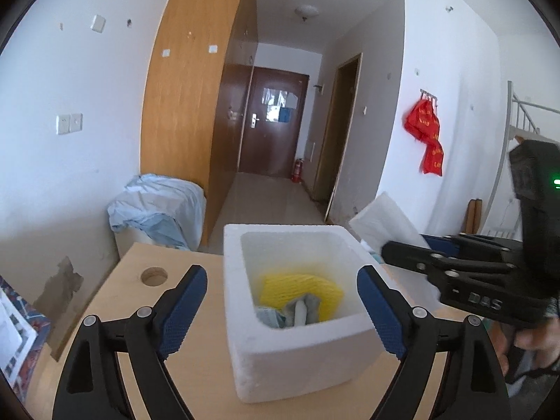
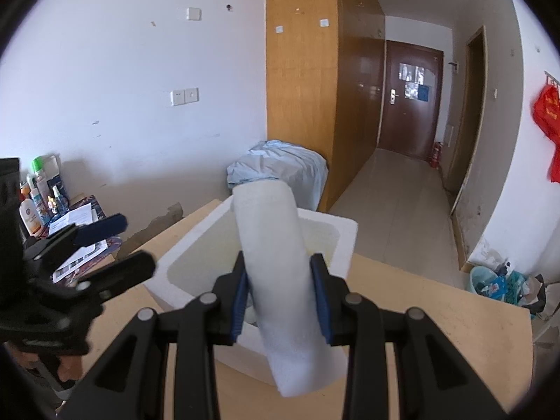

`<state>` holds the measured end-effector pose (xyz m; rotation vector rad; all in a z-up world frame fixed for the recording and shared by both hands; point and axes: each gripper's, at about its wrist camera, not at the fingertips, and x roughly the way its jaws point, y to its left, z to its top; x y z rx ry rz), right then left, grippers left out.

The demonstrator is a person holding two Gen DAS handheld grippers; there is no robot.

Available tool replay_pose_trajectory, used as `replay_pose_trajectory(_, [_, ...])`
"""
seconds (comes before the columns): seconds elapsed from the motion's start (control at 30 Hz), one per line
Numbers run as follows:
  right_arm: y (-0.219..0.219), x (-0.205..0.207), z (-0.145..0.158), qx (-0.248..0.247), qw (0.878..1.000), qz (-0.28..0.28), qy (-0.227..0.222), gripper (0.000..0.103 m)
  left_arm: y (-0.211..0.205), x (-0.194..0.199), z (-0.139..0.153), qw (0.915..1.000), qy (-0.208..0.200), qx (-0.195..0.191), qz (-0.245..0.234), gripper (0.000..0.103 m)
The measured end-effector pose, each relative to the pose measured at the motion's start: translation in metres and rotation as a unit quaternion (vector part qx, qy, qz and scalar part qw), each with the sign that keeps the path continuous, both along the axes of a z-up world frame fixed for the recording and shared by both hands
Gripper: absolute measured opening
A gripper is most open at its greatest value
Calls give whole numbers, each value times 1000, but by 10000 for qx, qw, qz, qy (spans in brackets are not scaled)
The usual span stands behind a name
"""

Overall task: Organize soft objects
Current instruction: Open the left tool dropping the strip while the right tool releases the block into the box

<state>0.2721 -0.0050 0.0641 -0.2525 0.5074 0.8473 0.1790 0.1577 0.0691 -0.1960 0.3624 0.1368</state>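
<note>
A white foam box (image 1: 297,329) stands on the wooden table (image 1: 196,378). Inside it lie a yellow foam net (image 1: 301,287) and a grey-blue soft item (image 1: 297,311). My left gripper (image 1: 281,315) is open, its blue pads on either side of the box. My right gripper (image 2: 281,297) is shut on a white foam sheet (image 2: 276,280), held above the box (image 2: 196,262). The sheet also shows in the left wrist view (image 1: 381,227), at the tip of the right gripper (image 1: 413,257). The left gripper (image 2: 101,241) shows at the left of the right wrist view.
A round hole (image 1: 154,276) is in the table near its far left corner. A covered bin (image 1: 157,210) stands behind the table by a wooden wardrobe (image 1: 189,105). A side desk with bottles (image 2: 38,199) is at the left. A basin (image 2: 490,280) sits on the floor at right.
</note>
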Motion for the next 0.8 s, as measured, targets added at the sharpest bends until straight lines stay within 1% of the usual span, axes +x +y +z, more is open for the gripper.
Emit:
replay_pose_trajectory(0.13, [9, 1, -7, 2, 10000, 67, 9, 38, 7, -15, 0, 9999, -91, -128, 70, 88])
replay_pose_trajectory(0.2, [12, 2, -9, 57, 9999, 96, -38, 38, 10, -16, -3, 9997, -65, -191, 97, 88])
replay_pose_trajectory(0.37, [14, 12, -16, 251, 9997, 52, 49, 38, 18, -16, -9, 9992, -21, -385, 139, 88])
replay_pose_trajectory(0.57, [18, 24, -27, 206, 9996, -97, 147, 38, 16, -16, -15, 9993, 22, -366, 71, 88])
replay_pose_trajectory(0.8, [21, 23, -31, 143, 9997, -132, 161, 38, 18, -18, -18, 9994, 40, -349, 59, 88])
